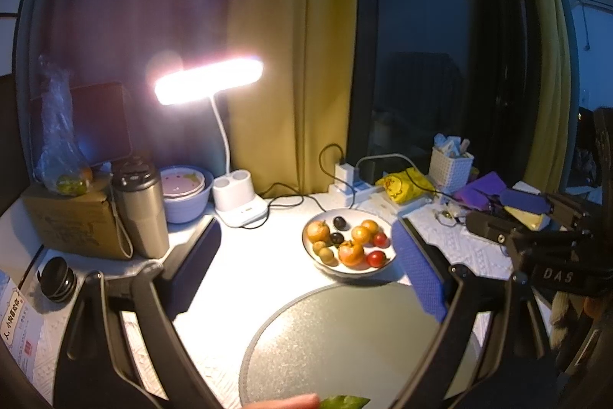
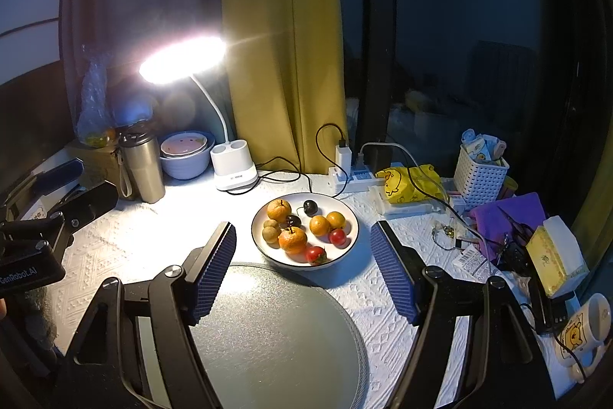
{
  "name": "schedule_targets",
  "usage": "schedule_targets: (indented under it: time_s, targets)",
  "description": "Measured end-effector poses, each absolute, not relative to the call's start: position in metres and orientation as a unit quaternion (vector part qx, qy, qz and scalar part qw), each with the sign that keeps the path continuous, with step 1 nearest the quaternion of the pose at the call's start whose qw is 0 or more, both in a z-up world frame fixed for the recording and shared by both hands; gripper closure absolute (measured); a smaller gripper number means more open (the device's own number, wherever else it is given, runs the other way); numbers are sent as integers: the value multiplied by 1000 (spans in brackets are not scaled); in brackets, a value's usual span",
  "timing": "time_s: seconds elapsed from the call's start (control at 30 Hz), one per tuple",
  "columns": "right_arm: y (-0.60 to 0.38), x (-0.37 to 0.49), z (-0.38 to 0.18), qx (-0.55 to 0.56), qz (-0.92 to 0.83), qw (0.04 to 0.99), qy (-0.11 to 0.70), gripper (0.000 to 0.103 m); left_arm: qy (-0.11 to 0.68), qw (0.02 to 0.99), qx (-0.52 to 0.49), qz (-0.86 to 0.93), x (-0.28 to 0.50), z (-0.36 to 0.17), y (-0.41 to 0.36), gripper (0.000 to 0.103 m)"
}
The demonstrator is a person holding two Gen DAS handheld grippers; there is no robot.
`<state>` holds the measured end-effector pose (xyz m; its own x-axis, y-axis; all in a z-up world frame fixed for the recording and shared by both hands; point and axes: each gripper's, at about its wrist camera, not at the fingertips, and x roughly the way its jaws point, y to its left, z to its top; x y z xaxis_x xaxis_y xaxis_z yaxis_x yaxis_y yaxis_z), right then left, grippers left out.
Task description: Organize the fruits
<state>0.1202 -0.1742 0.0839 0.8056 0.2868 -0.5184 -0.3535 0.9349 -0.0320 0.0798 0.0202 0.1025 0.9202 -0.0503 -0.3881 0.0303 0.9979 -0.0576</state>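
Fruits (image 2: 302, 229) fill the plate (image 2: 354, 217) beyond the grey mat (image 2: 276, 332); both tongs (image 1: 306, 263) (image 2: 302, 267) gape empty.

dim room, main light from a lit white desk lamp (image 2: 183, 59) on a bendy neck, base at the back of the table (image 2: 115, 248), which has a white textured cloth. mustard yellow curtain (image 2: 283, 37) hangs behind, next to a dark window (image 2: 459, 25) with black frame, night outside. darker purple-ish curtain (image 1: 126, 6) on the left. white wall with an air conditioner (image 1: 595, 0) far right in the left wrist view
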Motion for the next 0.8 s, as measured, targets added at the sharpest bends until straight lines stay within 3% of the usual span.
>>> schedule_targets:
  time_s: [0.8]
  targets:
    - [-174, 123, 83, -65, 169, 947, 264, 27, 198, 980, -27, -20, 84, 101, 18, 12]
